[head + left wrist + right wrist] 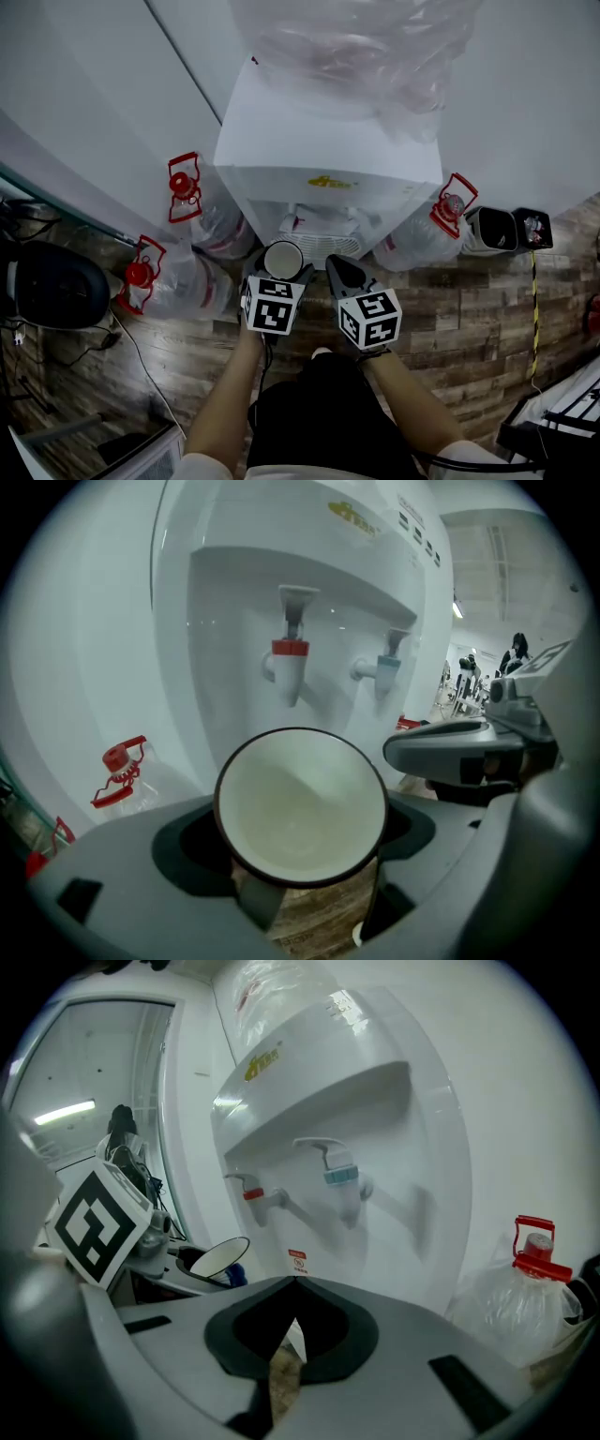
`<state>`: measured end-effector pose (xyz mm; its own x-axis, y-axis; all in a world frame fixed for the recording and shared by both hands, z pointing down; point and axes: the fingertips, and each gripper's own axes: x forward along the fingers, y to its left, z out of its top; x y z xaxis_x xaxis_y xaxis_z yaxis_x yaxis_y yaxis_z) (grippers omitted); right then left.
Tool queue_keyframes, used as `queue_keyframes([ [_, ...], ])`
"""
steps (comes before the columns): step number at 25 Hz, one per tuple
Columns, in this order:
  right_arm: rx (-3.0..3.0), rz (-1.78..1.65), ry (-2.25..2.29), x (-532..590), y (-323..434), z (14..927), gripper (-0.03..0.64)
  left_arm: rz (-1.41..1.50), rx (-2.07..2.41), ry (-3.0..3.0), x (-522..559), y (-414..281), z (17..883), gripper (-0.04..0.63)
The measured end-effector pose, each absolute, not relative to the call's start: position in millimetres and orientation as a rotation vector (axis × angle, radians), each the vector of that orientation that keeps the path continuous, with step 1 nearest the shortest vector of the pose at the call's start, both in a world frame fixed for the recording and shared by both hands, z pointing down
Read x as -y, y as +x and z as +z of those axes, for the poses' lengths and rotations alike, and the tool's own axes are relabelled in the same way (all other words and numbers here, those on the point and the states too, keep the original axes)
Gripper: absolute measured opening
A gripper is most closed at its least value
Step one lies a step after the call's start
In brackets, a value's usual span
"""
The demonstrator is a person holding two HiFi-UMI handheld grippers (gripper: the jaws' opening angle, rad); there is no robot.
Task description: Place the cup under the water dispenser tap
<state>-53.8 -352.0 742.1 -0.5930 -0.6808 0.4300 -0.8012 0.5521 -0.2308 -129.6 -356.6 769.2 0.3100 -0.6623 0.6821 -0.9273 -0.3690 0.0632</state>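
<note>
Just in front of the water dispenser (328, 141), the cup (300, 803) sits upright in the left gripper (281, 270), clamped between its jaws, empty inside and short of the red tap (290, 663). Carry step, I'd say. Next: ease it forward under the tap and set it down level. Right gripper (291, 1312) is closed on nothing. Jugs (202, 230) stand beside the dispenser, contents unclear.

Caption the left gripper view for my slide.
Left gripper holds an empty white cup facing the red tap and blue tap of the water dispenser.
</note>
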Motion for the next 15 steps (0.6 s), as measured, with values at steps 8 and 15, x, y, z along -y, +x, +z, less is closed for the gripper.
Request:
queue_keyframes([
  [8, 2.501, 0.59, 1.214, 362, -56, 759, 0.02, 0.822, 1.396, 2.14, 384, -131, 792, 0.453],
  [15, 2.49, 0.594, 1.226, 365, -48, 768, 0.02, 0.854, 1.386, 2.119, 398, -129, 814, 0.453],
])
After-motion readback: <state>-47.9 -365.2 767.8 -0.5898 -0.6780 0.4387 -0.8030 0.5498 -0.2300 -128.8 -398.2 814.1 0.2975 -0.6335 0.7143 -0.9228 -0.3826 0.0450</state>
